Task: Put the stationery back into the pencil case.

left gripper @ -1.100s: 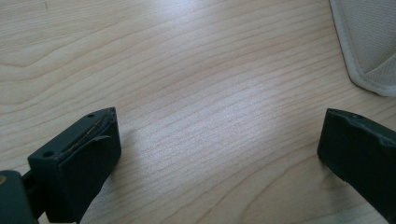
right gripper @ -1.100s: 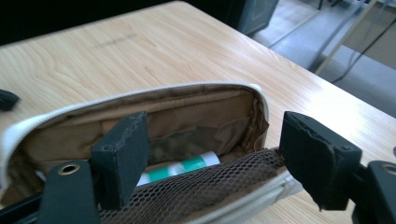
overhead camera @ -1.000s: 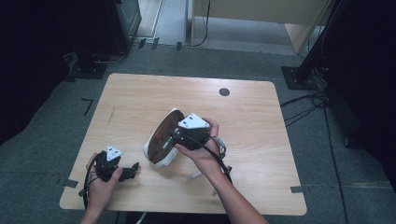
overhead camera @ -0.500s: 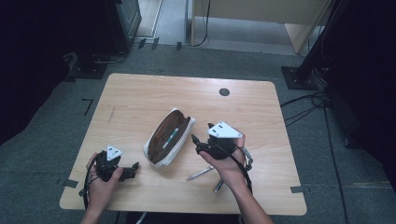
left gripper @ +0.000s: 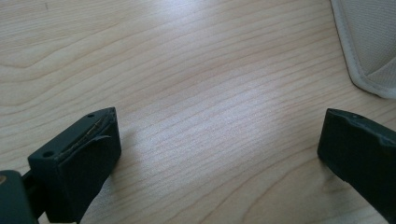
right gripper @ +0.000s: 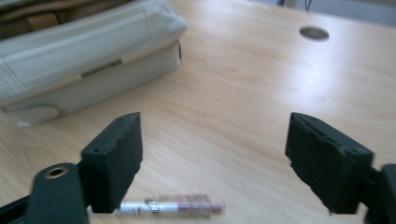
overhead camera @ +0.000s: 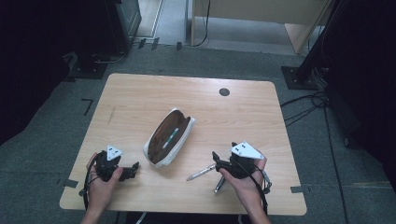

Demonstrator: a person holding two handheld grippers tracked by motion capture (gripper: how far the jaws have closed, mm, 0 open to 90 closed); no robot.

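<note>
An open beige pencil case with a brown lining lies at the table's middle, a green pen inside it. My right gripper rests open near the front right, jaws pointing left toward the case. A silver pen lies just in front of those jaws, and a darker pen sits under the hand. In the right gripper view the pen lies low between the open jaws, with the case beyond. My left gripper sits open at the front left, and its own view shows bare wood.
The wooden table has a dark cable hole near its far edge. Another pen lies right of my right hand. A corner of the case shows in the left gripper view. Dark stands and cables surround the table on the floor.
My right gripper has pulled back from over the pencil case to the right and toward the table's front edge, uncovering the case and the pens. The left gripper has stayed put.
</note>
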